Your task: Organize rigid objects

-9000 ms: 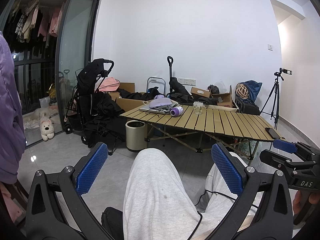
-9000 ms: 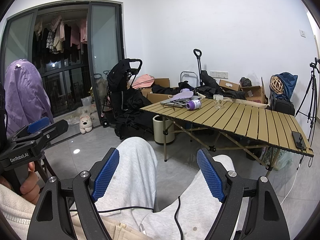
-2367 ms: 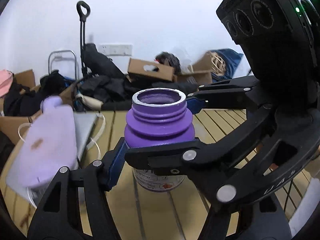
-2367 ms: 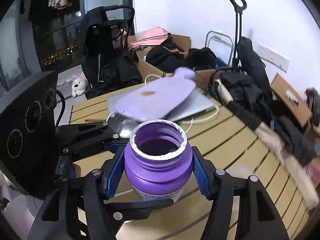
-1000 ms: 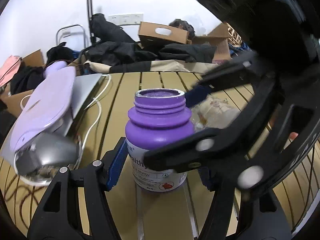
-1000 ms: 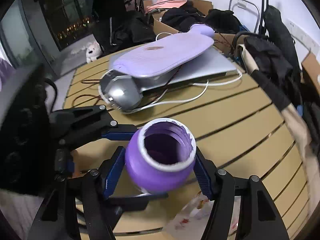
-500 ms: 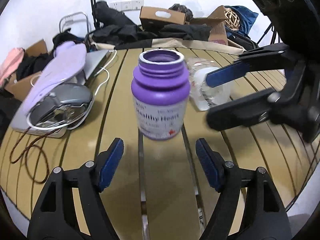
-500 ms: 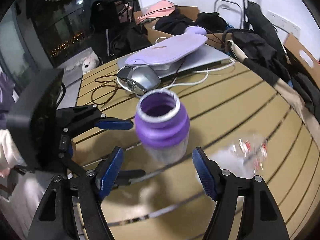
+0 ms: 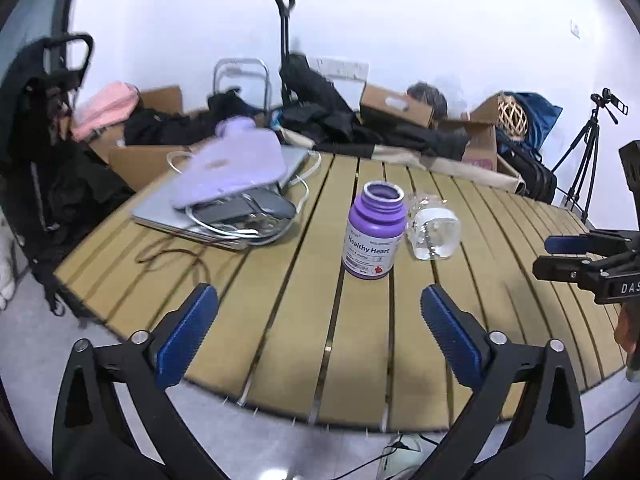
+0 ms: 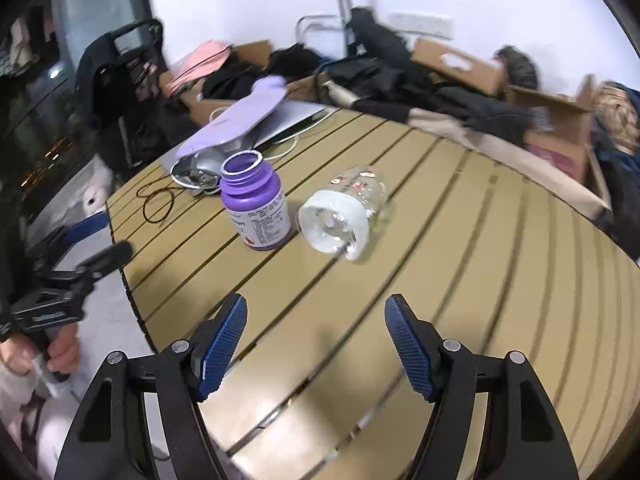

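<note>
A purple open-topped bottle (image 9: 374, 236) stands upright on the slatted wooden table (image 9: 280, 320); it also shows in the right wrist view (image 10: 256, 210). A clear glass cup (image 9: 432, 232) lies on its side right beside it, also seen in the right wrist view (image 10: 344, 216). My left gripper (image 9: 316, 332) is open and empty, pulled back near the table's front edge. My right gripper (image 10: 316, 344) is open and empty, above the table short of the cup. The right gripper also shows at the right edge of the left wrist view (image 9: 576, 258).
A purple pad (image 9: 232, 172) lies on a silver laptop (image 9: 208, 216) with a grey mouse (image 10: 200, 164) and cables at the table's left. Cardboard boxes (image 9: 396, 106), dark clothes and a stroller (image 10: 116, 76) stand behind. A tripod (image 9: 588, 148) stands at far right.
Both grippers have let go of the purple bottle and drawn back from it; the bottle now stands alone on the table beside the lying cup.
</note>
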